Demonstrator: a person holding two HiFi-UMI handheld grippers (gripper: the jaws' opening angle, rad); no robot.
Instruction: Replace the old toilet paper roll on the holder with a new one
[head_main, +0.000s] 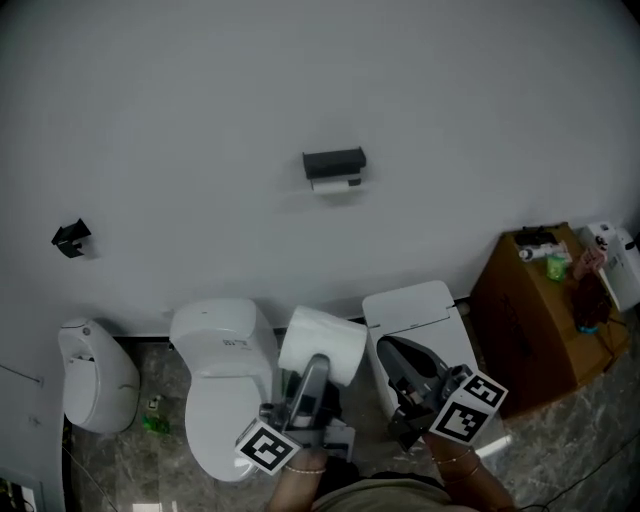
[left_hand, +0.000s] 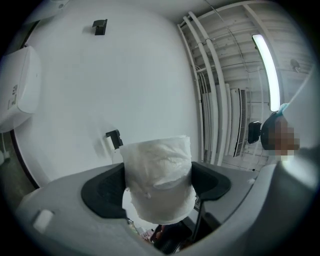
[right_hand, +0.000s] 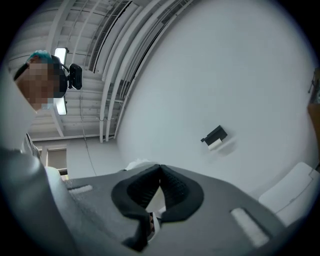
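Note:
My left gripper (head_main: 312, 368) (left_hand: 156, 185) is shut on a full white toilet paper roll (head_main: 322, 345) (left_hand: 158, 176), its black pads pressing the roll's sides. On the white wall ahead hangs the black paper holder (head_main: 334, 161) (left_hand: 114, 138) (right_hand: 215, 134) with a thin, nearly used-up roll (head_main: 335, 184) (right_hand: 215, 144) under it. My right gripper (head_main: 400, 362) (right_hand: 160, 170) is shut with nothing between its pads, held to the right of the new roll. Both grippers are well short of the holder.
Below stand a white toilet (head_main: 222, 385), a white lidded bin (head_main: 418, 320) and a white dispenser-like unit (head_main: 92, 375). A brown cabinet (head_main: 535, 325) with small items sits at the right. A black hook (head_main: 70, 237) (left_hand: 100, 26) is on the wall at the left.

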